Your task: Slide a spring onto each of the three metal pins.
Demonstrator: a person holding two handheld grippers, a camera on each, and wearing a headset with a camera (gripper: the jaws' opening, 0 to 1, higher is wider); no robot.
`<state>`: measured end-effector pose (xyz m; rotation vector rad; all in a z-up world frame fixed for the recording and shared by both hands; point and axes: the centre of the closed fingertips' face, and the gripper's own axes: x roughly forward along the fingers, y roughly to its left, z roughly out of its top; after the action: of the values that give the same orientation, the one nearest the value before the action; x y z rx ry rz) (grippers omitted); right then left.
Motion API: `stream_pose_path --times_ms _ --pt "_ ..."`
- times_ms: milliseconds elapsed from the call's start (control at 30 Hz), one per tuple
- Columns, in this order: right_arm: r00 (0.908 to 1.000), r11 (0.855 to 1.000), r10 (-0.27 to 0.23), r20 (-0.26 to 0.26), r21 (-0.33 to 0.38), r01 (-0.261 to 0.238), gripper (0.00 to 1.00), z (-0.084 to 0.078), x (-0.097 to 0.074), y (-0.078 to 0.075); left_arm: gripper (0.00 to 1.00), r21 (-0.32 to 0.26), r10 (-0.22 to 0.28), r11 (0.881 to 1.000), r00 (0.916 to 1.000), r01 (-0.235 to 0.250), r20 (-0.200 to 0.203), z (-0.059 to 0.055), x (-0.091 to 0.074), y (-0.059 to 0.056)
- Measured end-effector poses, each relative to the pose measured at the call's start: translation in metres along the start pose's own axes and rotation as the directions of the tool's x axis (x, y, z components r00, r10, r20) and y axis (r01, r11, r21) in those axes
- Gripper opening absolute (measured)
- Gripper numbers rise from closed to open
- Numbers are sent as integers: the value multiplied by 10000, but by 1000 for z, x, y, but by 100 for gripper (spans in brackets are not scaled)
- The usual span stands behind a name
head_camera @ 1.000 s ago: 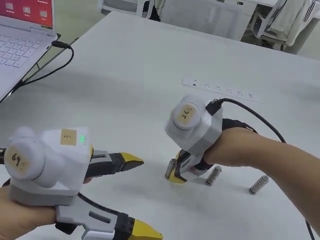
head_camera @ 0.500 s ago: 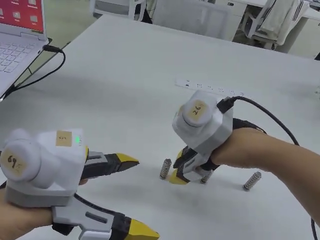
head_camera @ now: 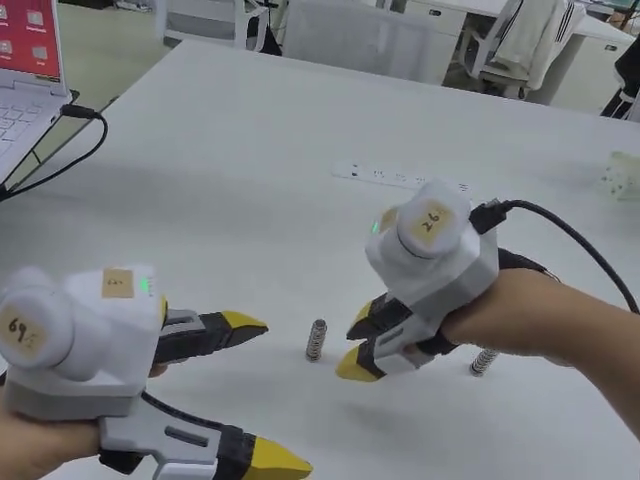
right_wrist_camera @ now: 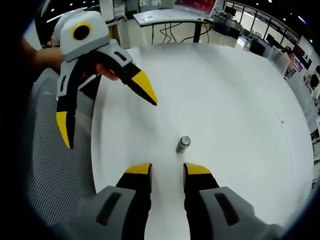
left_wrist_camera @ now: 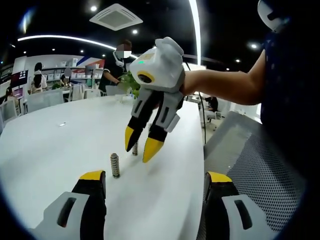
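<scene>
1. One spring point(head_camera: 316, 340) stands upright on the desk point(head_camera: 250, 180), just left of the right gripper point(head_camera: 358, 342). A second spring point(head_camera: 484, 361) stands upright further right, near the edge of the same arm.
2. Standing upright like that, both look already slid onto pins, though the pins themselves cannot be made out inside the coils.
3. A third spring is not accounted for, so I judge two of three done and the last uncertain.
4. The right gripper's jaws are narrow with nothing between them. The left gripper point(head_camera: 262, 392), at the near left, is spread wide and empty.
5. The desk is plain, white and smooth. A power strip point(head_camera: 400, 176) lies toward the far side, and a laptop point(head_camera: 20, 90) with its cable point(head_camera: 70, 150) sits at the far left.
6. Beyond the desk stand chairs point(head_camera: 525, 45) in a bright office.
</scene>
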<state>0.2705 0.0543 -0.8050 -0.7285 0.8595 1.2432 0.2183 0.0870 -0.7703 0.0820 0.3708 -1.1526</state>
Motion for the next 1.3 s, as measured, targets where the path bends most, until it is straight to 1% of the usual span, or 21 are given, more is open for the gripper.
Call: stream_pose_path --times_ms 133,233,300,467,567,700,800,900,1100,1300 --pt "9996 9999 -28 264 141 24 25 -2 -6 5 78 2 3 10000 10000 -3 -19 0 0 1" --pt "9979 9994 24 641 352 -47 26 -3 -13 12 78 -14 11 10000 10000 -11 -24 1 1 1" --pt "9967 9991 32 807 415 -66 28 -5 -17 16 78 -19 5 10000 10000 -5 -24 1 1 1" --pt "9955 9988 -80 946 492 34 30 -10 -24 21 78 -50 -17 10000 10000 17 -53 0 3 1" --pt "9930 9982 -123 1173 604 53 32 -11 -28 24 78 -59 -39 10000 10000 39 -30 1 4 -1" --pt "9874 9967 -155 1575 814 26 33 -13 -36 29 78 -67 -33 10000 10000 33 -27 2 5 -4" --pt "9850 9958 -199 1714 917 42 34 -19 -41 34 79 -90 -4 10000 10000 4 -26 2 4 -4" --pt "9842 9943 -288 1744 1062 102 36 -27 -46 35 79 -95 32 9999 10000 -32 -36 2 4 -4" --pt "9782 9891 -555 2002 1451 264 38 -40 -58 35 79 -92 52 9999 10000 -52 -52 3 6 -7" --pt "9741 9851 -791 2118 1662 439 41 -50 -68 34 79 -91 106 9999 9999 -106 -52 5 7 -7"
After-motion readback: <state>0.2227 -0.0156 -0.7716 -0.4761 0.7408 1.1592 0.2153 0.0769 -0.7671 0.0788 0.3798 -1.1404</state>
